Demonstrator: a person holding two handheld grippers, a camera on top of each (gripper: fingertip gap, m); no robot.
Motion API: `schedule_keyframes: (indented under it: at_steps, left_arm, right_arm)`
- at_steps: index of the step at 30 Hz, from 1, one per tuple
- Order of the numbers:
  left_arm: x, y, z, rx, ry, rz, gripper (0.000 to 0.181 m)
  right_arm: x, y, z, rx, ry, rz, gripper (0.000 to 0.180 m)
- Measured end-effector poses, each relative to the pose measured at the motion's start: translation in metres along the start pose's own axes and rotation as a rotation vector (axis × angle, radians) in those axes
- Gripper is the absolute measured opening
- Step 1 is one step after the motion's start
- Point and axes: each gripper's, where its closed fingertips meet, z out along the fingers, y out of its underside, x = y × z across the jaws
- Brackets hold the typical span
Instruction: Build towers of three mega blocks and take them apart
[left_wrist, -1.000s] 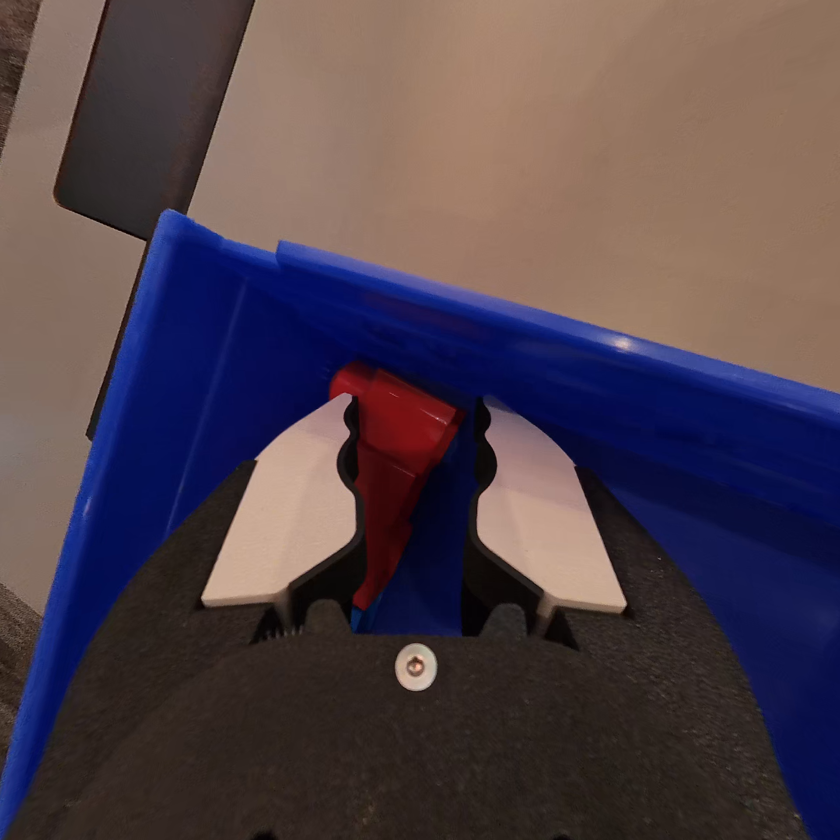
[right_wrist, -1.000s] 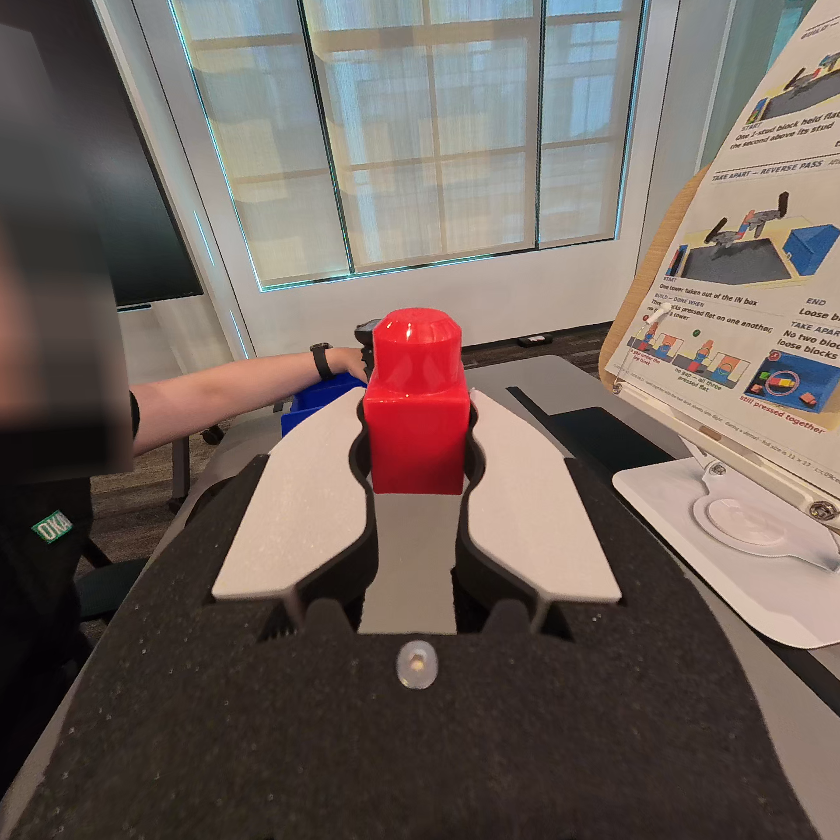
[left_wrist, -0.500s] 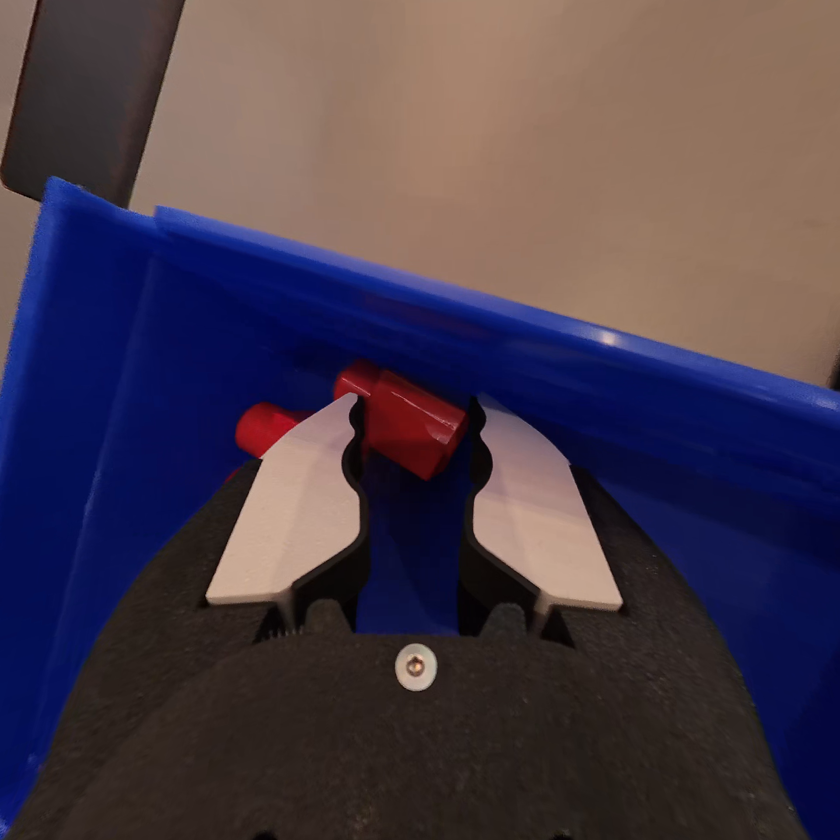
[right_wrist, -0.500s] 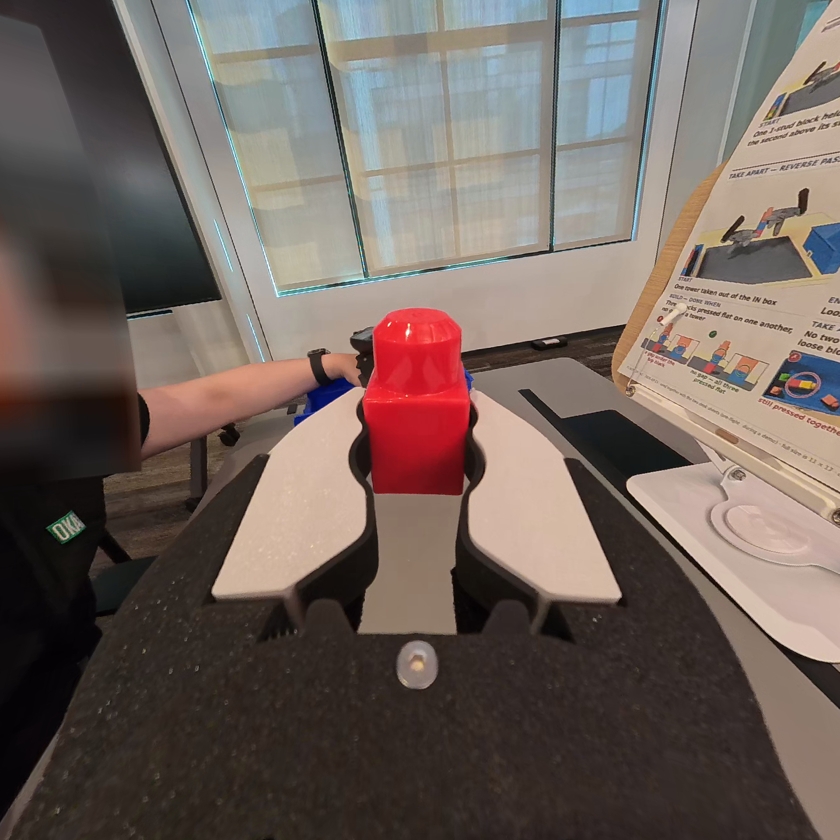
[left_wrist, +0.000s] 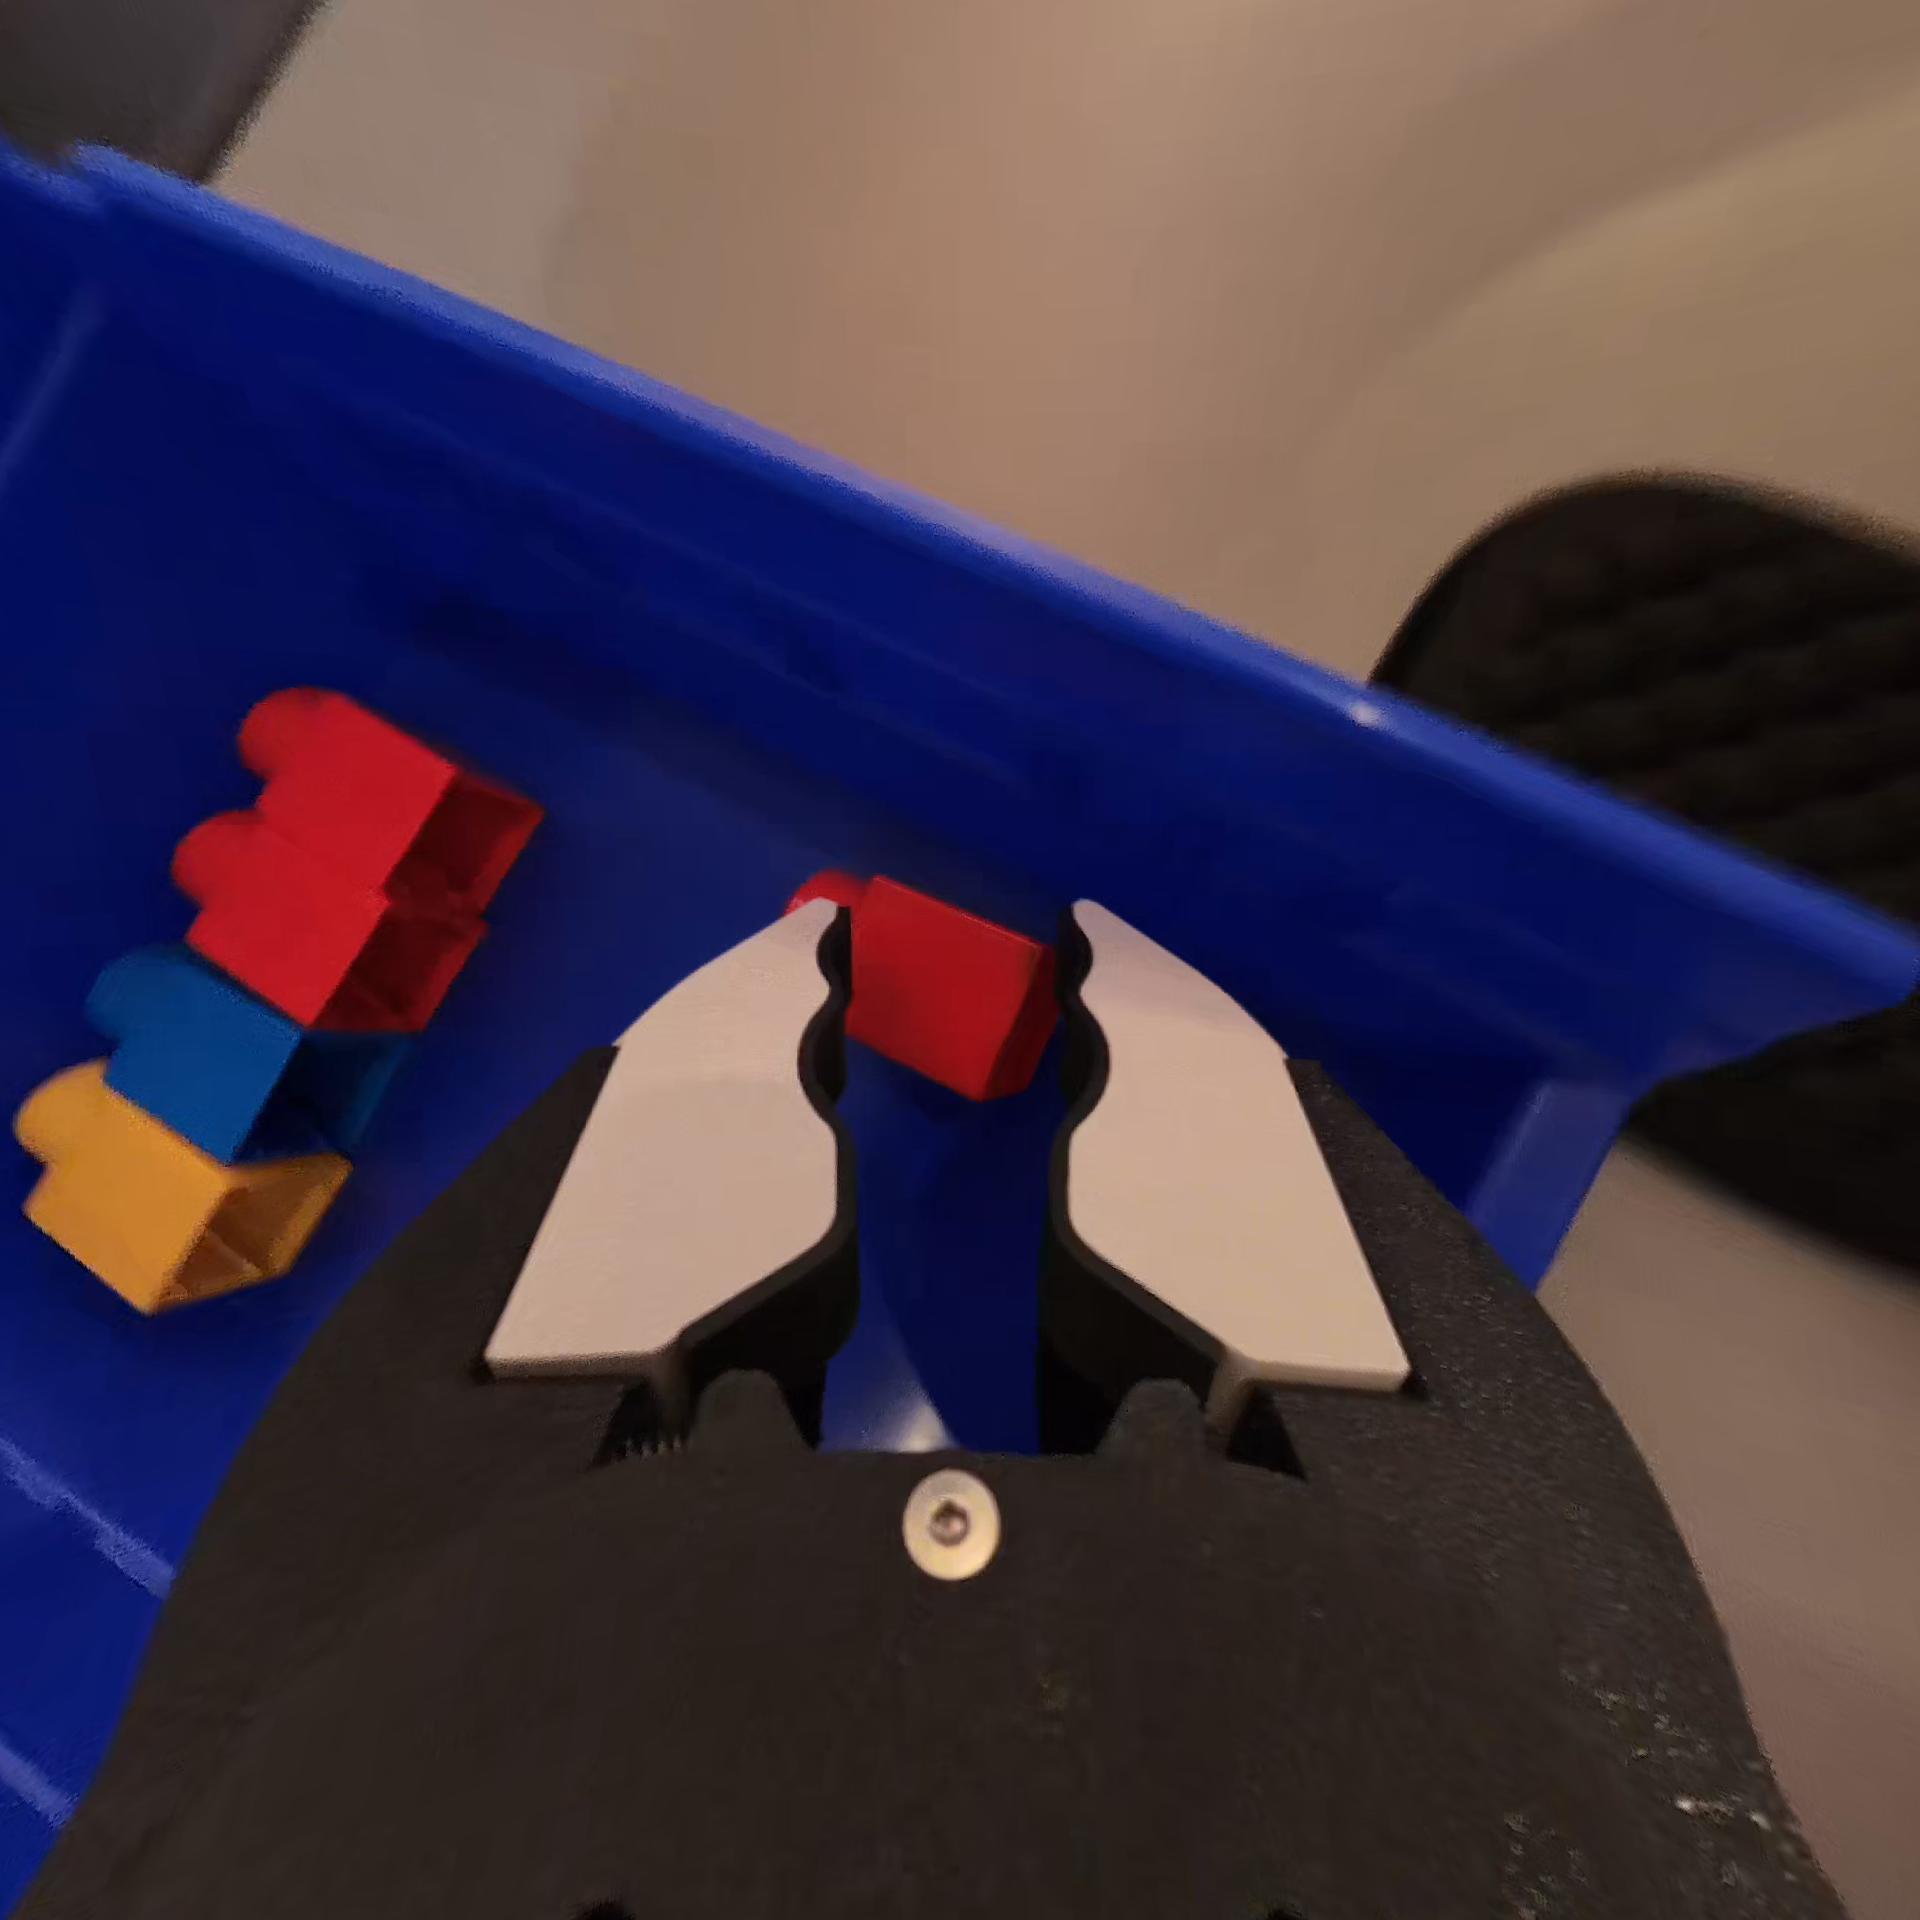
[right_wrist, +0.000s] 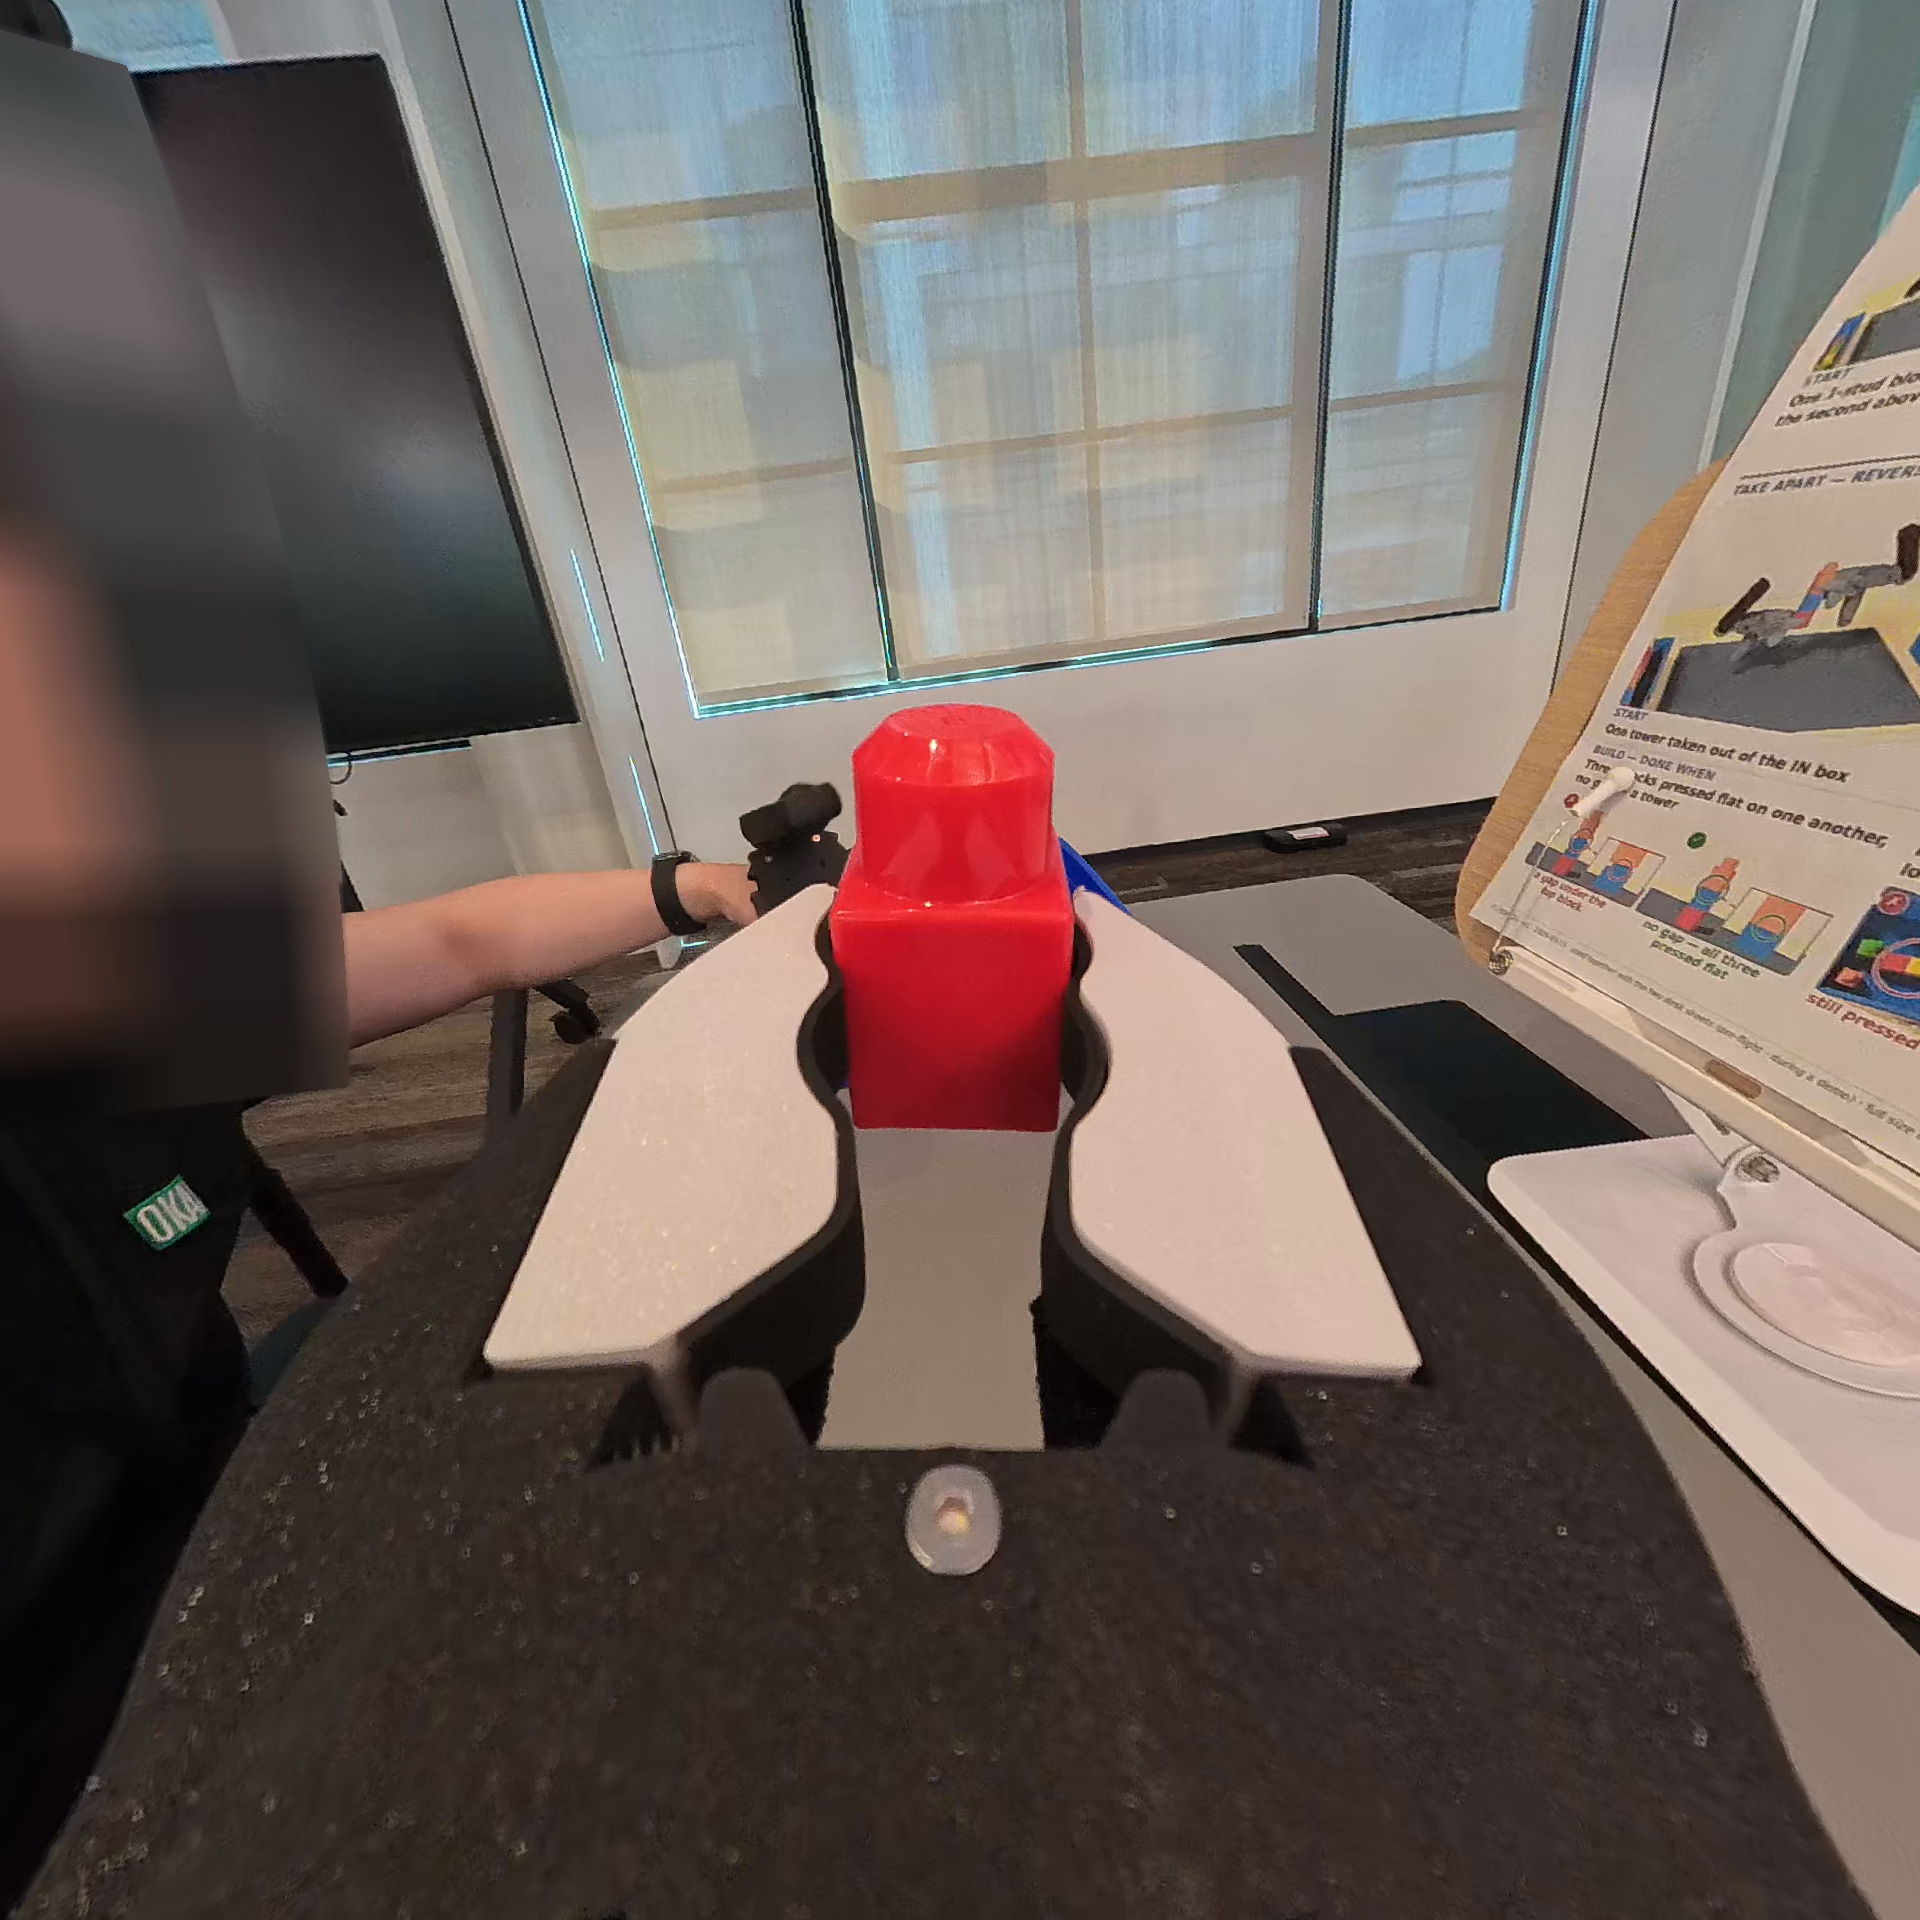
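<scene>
Inside the blue bin (left_wrist: 727, 582), in the left wrist view, the left gripper (left_wrist: 951, 940) points toward the far wall. Its jaws stand apart, released, and a small red one-stud block (left_wrist: 940, 997) lies on its side between the tips; I cannot tell if the tips touch it. To the left, on the bin floor, lie three more blocks close together: a red two-stud block (left_wrist: 332, 862), a blue block (left_wrist: 197, 1049) just under it, and a yellow block (left_wrist: 156, 1195) nearest to the camera. All three lie on their sides with the hollow bottoms turned to the right. The picture is a little blurred.

In the right wrist view, the right gripper (right_wrist: 951, 935) is above the grey counter (right_wrist: 1299, 935). Its jaws are clenched on an upright red one-stud block (right_wrist: 951, 997), stud up. Behind it a person's forearm (right_wrist: 520, 945) with a black wristband reaches to the other gripper (right_wrist: 795, 847). On the right a white stand (right_wrist: 1704, 1309) carries an instruction sheet (right_wrist: 1787, 790).
</scene>
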Motion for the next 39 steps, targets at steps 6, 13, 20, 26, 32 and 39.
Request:
schedule_keyframes:
  at_steps: [6,13,20,26,32,39]
  left_arm:
    - [-0.016,-0.005,-0.022,0.088,-0.08,-0.59,0.051]
    - [-0.008,0.027,0.006,-0.16,-0.171,-0.82,0.071]
    - [-0.013,0.039,0.021,-0.379,-0.232,-0.816,0.072]
    - [-0.019,0.049,0.023,-0.503,-0.291,-0.761,0.063]
    - [-0.019,0.05,0.02,-0.513,-0.249,-0.739,0.037]
    - [-0.032,0.029,-0.005,-0.274,-0.244,-0.723,0.037]
  right_arm:
    - [-0.005,-0.009,-0.008,0.03,-0.017,0.011,0.037]
    - [-0.007,-0.015,-0.014,0.051,-0.021,0.024,0.037]
    - [-0.011,-0.019,-0.019,0.049,-0.027,0.028,0.037]
    - [-0.015,-0.027,-0.025,0.074,-0.037,0.018,0.037]
    - [-0.015,-0.029,-0.028,0.085,-0.046,0.028,0.037]
    - [-0.013,-0.023,-0.027,0.069,-0.059,0.047,0.037]
